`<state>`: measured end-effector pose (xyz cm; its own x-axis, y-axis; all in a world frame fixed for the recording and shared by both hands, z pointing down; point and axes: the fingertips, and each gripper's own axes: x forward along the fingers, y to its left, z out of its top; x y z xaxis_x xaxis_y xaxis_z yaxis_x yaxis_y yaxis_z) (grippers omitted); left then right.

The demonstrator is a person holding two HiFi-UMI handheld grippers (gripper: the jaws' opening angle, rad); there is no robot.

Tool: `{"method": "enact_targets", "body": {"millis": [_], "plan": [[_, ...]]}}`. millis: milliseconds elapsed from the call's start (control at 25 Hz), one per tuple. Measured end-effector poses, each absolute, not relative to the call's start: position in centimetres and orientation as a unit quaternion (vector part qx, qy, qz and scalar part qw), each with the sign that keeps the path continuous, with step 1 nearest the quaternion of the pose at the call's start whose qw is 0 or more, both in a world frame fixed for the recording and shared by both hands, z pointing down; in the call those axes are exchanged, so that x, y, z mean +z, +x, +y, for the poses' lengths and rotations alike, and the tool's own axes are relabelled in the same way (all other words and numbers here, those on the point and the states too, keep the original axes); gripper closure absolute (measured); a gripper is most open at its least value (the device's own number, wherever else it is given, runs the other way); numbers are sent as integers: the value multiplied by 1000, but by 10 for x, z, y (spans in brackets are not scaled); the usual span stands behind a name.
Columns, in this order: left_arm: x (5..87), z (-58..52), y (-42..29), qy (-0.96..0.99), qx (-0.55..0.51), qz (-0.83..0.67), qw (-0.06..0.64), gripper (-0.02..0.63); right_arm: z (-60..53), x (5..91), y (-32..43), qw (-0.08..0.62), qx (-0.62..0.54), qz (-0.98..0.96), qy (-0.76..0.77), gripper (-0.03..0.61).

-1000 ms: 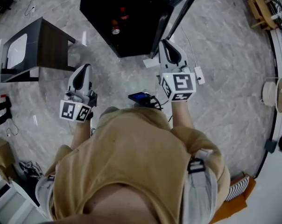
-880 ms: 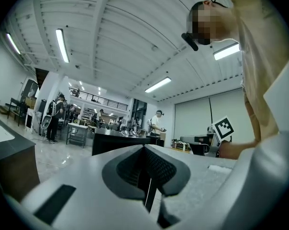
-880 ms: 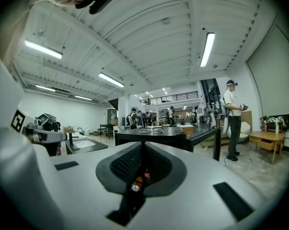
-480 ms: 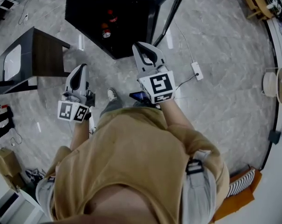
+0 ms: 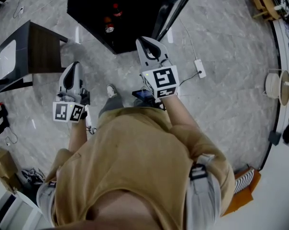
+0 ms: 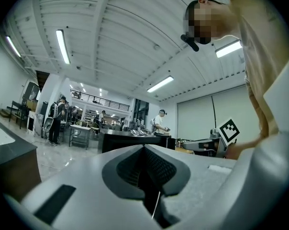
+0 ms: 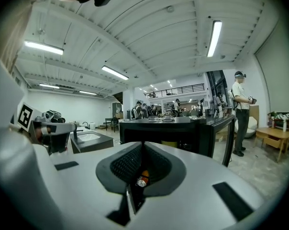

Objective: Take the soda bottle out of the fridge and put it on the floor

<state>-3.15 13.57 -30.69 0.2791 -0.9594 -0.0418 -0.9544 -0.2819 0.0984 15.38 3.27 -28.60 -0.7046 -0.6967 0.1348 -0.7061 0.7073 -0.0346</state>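
Right gripper [image 5: 148,43], white moulded plastic with a black ribbed lining, has its jaws pressed together on nothing. Our left gripper [image 5: 72,67] is likewise closed and empty. Each carries a cube of square black-and-white markers.

We see the soda bottle [image 5: 107,28], red with a pale end, lying inside the boxy black fridge [image 5: 135,18]. Its glossy door [image 5: 175,6] stands open on the right, and a second red item [image 5: 116,7] sits deeper in. In the right gripper view the bottle shows straight ahead between the jaws.

Grey veined marble floor [image 5: 230,104] lies all around, with a white power strip [image 5: 199,68] and its cable near the door. A dark cabinet [image 5: 39,51] with a white inset top stands just beside the left gripper.

Compared with a second ago, the right gripper has swung from the door's edge to face the fridge opening. The left has drifted toward the cabinet.
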Motion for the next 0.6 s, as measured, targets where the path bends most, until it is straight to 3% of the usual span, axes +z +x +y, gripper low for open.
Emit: {"method": "enact_targets", "body": {"millis": [480, 600], "plan": [[-261, 86, -78, 802, -36, -595, 43, 611, -48, -227, 88, 91, -5, -916, 391, 572], [-239, 69, -87, 803, -32, -593, 49, 611, -76, -194, 68, 106, -2, -915, 389, 497]]}}
